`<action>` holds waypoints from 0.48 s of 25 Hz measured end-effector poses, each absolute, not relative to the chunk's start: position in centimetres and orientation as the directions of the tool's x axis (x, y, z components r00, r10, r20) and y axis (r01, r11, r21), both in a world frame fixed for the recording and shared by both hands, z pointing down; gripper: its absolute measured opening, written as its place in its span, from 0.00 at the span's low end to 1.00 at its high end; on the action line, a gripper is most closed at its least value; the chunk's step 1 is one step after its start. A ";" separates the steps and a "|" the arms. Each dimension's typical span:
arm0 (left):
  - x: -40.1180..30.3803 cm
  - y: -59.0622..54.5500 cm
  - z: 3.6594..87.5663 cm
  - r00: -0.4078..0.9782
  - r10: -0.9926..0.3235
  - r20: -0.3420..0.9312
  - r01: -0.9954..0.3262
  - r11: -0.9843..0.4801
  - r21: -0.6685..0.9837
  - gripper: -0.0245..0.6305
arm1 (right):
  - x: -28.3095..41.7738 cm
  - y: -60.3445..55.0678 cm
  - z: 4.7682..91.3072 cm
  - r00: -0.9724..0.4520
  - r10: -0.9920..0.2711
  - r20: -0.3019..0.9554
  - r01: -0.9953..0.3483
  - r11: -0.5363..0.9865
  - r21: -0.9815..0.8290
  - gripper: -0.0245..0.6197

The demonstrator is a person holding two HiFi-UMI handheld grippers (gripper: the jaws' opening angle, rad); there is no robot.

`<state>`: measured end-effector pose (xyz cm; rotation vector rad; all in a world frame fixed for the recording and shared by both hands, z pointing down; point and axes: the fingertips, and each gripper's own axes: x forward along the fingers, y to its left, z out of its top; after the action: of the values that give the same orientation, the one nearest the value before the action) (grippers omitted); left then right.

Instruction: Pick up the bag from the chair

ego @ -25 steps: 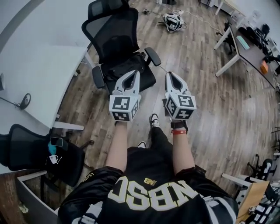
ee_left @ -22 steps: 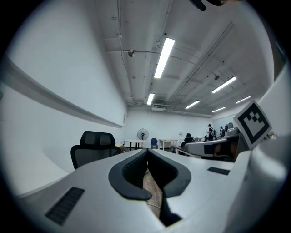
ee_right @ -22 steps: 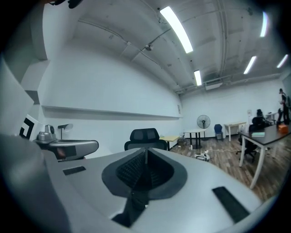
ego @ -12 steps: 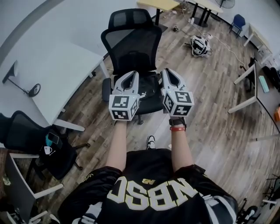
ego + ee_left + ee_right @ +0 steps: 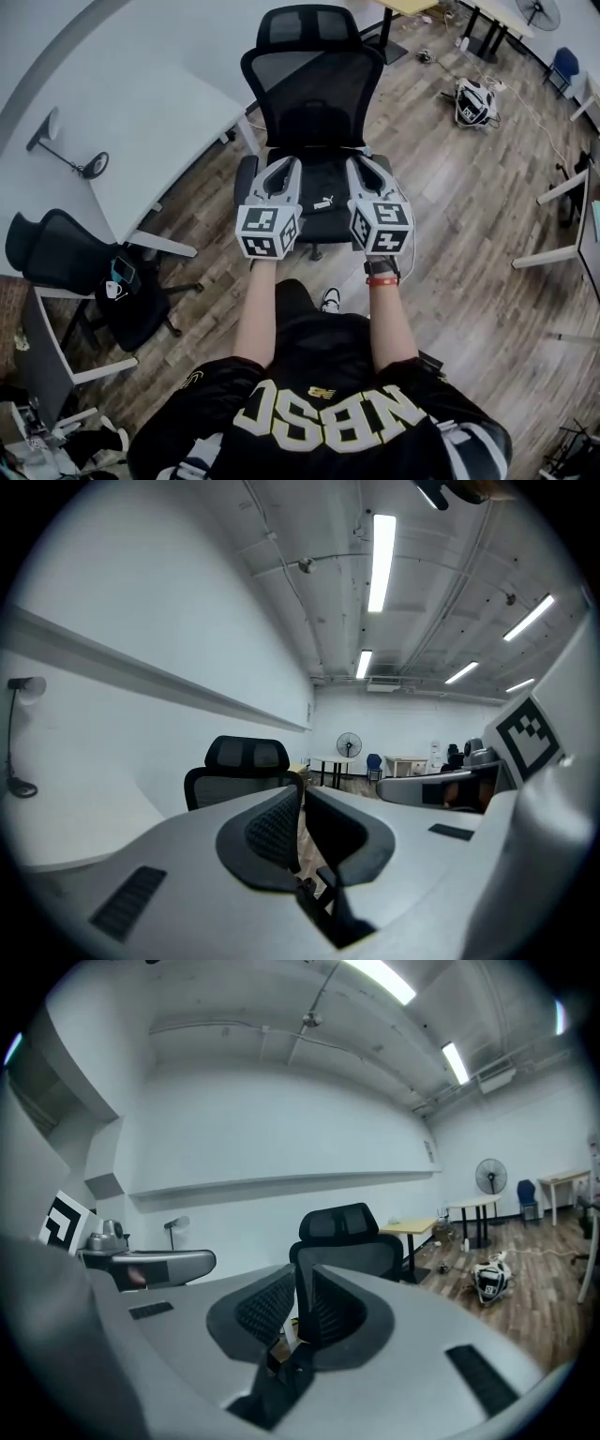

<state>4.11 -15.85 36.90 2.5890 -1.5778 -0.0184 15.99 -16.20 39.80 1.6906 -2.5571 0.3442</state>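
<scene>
Bag (image 5: 322, 190) on chair (image 5: 314, 98) bears white logo (image 5: 323, 202), and jersey (image 5: 328, 412) reads NBSC.

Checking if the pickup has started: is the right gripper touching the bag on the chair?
Apart. The right gripper view shows the right gripper in open air, the chair well beyond its tips, the bag on its seat.
</scene>
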 end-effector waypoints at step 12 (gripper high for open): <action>3.5 -23.3 40.6 0.451 -0.887 0.100 -0.891 -0.440 0.115 0.14 | 15.0 -24.2 43.2 -0.430 -0.870 0.243 -0.903 0.406 -0.142 0.19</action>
<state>3.47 -23.34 40.59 2.5446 -1.5715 0.0368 15.03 -24.23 43.23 1.5991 -2.5225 0.3813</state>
